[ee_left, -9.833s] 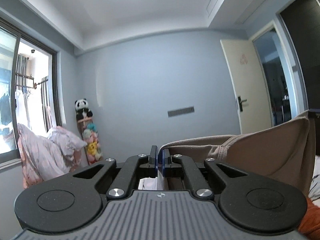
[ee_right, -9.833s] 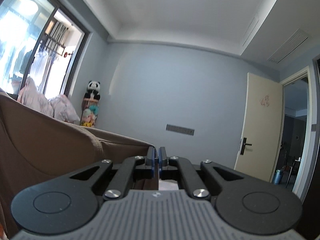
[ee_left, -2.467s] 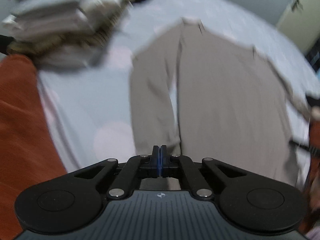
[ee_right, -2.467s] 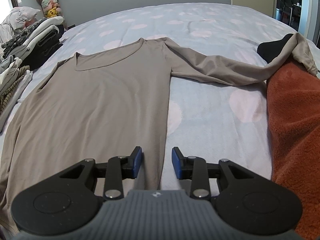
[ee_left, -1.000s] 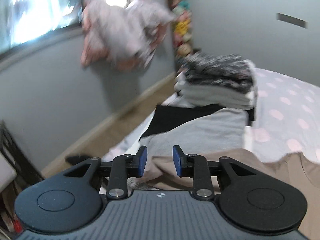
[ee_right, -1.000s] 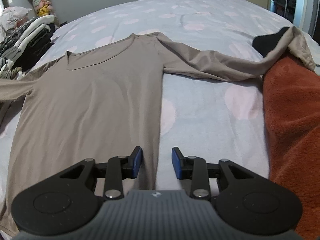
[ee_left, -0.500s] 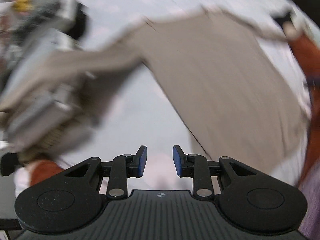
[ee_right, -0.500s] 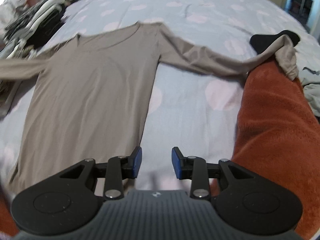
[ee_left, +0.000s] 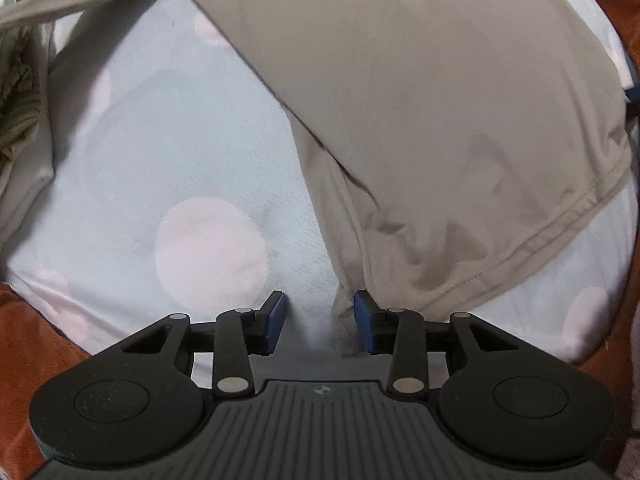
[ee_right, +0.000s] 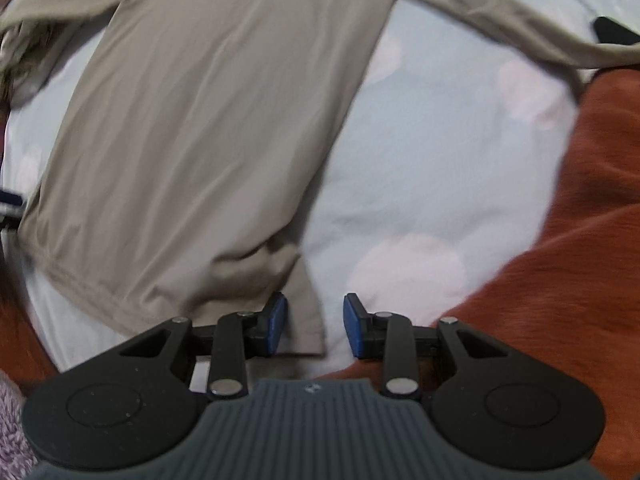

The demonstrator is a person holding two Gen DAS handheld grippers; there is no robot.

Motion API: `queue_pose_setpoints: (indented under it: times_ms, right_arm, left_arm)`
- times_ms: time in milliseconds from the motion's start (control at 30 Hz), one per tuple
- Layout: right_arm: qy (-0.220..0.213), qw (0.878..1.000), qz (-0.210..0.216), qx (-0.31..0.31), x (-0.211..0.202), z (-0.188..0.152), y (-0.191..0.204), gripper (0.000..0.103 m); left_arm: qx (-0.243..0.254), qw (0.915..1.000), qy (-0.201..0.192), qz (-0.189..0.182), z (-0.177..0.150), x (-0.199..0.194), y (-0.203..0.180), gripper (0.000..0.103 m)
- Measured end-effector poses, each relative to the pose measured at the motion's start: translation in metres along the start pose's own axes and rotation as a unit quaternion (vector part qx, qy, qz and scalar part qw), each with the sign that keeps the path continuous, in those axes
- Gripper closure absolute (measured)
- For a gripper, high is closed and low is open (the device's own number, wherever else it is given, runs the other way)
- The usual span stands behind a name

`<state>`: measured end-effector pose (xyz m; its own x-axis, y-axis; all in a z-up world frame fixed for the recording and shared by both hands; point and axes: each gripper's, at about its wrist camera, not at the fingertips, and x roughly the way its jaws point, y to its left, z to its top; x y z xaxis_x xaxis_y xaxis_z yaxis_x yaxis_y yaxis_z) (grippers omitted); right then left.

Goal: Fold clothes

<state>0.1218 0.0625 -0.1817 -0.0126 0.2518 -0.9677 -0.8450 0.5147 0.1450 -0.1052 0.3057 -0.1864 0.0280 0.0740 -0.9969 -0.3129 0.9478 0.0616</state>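
A tan long-sleeved shirt (ee_left: 420, 92) lies spread flat on the pale blue bedsheet (ee_left: 168, 152) with pink dots, sleeves stretched out to both sides. My left gripper (ee_left: 320, 318) is open, low over the sheet, with the shirt's bottom left hem corner between its blue pads. My right gripper (ee_right: 315, 324) is open, with the shirt's (ee_right: 208, 120) bottom right hem corner lying between its pads. Neither gripper holds the cloth.
A rust-orange blanket (ee_right: 580, 260) lies along the near edge and right side of the bed. Folded clothes (ee_left: 16, 92) are stacked at the far left. A dark item (ee_right: 614, 32) sits by the right sleeve's end.
Both grippers have dropped down and come in close to the shirt's bottom hem corners. Both stay open. The left view swung from the clothes pile to the hem.
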Motion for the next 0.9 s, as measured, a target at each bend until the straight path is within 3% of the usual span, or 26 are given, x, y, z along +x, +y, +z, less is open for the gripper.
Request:
queue_pose_setpoints:
  times_ms: [67,100,133,167,200,300,467,533,600,700,900]
  right_arm:
    - [0.002,1.0,0.005,-0.001,0.0,-0.002,0.001,0.069]
    - [0.002,1.0,0.008,-0.001,-0.001,-0.003,0.001,0.074]
    - [0.003,1.0,0.011,-0.001,-0.001,-0.004,0.001,0.089]
    - [0.004,1.0,0.013,-0.001,-0.001,-0.004,0.002,0.094]
    - [0.005,1.0,0.016,-0.002,-0.001,-0.005,0.002,0.098]
    - [-0.004,1.0,0.026,0.006,-0.012,-0.008,-0.001,0.098]
    - [-0.054,0.994,0.082,0.048,-0.081,-0.017,-0.017,0.098]
    - [-0.076,0.991,0.095,0.054,-0.114,-0.021,-0.023,0.099]
    - [-0.082,0.992,0.078,0.051,-0.133,-0.023,-0.028,0.099]
    - [-0.07,0.995,0.052,0.047,-0.135,-0.034,-0.03,0.099]
    - [-0.02,0.999,0.021,0.042,-0.086,-0.037,-0.024,0.099]
  left_arm:
    - [-0.001,1.0,-0.005,0.002,-0.003,0.002,-0.002,0.063]
    - [-0.003,1.0,-0.008,-0.003,-0.004,0.001,-0.002,0.068]
    - [-0.009,0.9998,-0.012,-0.013,-0.007,-0.001,-0.002,0.081]
    - [-0.015,0.9995,-0.016,-0.023,-0.009,-0.003,-0.001,0.096]
    - [-0.02,0.9992,-0.021,-0.026,-0.012,-0.006,-0.001,0.098]
    - [-0.042,0.9976,-0.045,-0.034,-0.02,-0.022,0.003,0.1]
    - [-0.087,0.9897,-0.096,-0.061,-0.041,-0.08,0.017,0.1]
    - [-0.097,0.9883,-0.096,-0.067,-0.041,-0.095,0.022,0.1]
    - [-0.111,0.9868,-0.093,-0.073,-0.037,-0.107,0.026,0.1]
    - [-0.127,0.986,-0.078,-0.075,-0.032,-0.101,0.03,0.1]
    - [-0.139,0.9881,-0.03,-0.058,-0.031,-0.066,0.029,0.1]
